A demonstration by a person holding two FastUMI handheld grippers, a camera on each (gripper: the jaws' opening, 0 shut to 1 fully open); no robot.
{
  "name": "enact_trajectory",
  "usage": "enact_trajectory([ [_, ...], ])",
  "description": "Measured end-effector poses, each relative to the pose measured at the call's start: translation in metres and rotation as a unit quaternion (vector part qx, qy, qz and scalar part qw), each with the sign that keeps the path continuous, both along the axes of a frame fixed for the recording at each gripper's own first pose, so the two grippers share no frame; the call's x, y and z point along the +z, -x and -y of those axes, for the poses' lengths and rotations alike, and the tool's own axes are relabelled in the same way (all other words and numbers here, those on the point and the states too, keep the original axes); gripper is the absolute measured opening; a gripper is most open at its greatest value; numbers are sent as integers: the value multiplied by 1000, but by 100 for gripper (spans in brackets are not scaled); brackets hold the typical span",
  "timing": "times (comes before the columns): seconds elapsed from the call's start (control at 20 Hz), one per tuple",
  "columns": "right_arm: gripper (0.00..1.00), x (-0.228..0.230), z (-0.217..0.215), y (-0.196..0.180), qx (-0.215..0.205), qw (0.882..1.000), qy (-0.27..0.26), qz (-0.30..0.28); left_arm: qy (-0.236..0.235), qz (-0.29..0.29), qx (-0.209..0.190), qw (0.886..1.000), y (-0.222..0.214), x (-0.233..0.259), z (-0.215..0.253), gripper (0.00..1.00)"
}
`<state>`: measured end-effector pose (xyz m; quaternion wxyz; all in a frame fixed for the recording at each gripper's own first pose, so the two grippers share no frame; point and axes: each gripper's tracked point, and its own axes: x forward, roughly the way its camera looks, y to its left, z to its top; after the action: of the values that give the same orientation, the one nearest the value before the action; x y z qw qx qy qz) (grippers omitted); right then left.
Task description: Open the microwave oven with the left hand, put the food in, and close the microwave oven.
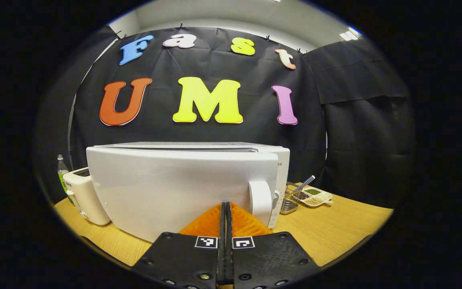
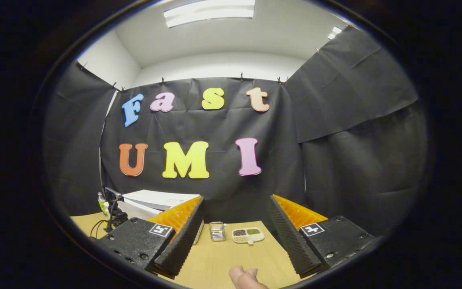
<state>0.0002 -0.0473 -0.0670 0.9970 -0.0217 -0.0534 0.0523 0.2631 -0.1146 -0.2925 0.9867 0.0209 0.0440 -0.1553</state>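
We see left gripper (image 1: pixel 225 208) fingers pressed together, empty, just before the microwave oven's (image 1: pixel 183 188) door handle (image 1: pixel 260 202) | right gripper (image 2: pixel 235 224) spread wide, empty, over wooden table (image 2: pixel 223 257) | microwave door nearly shut.

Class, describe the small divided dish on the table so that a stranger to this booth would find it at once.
Start at the big white microwave on the wooden table. To its right stands a small wire basket, and just beyond that lies the divided dish. It alone is a low, pale tray split into compartments holding dark, green and tan grains.
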Motion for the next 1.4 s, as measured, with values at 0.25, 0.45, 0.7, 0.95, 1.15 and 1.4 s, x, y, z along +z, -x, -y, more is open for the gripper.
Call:
enact_trajectory([
  [0.25,100,-11,8,-11,-5,1000,-7,-13,17,-2,2,1000,-19,-2,12,0],
  [0.45,100,-24,12,-22,-7,999,-13,-30,18,-3,17,1000,-40,-3,18,0],
  [0.7,100,-34,14,-26,-13,999,-15,-46,18,-5,29,999,-45,-4,19,0],
  [0.95,100,-40,6,-16,-11,998,-23,-58,23,-10,35,999,-47,-3,19,0],
  [1.15,92,-41,-1,-8,-13,998,-17,-65,11,-10,43,999,-51,-4,19,0],
  [1.4,92,-50,-16,2,-5,996,-17,-93,-15,-13,63,998,-55,-8,18,0],
])
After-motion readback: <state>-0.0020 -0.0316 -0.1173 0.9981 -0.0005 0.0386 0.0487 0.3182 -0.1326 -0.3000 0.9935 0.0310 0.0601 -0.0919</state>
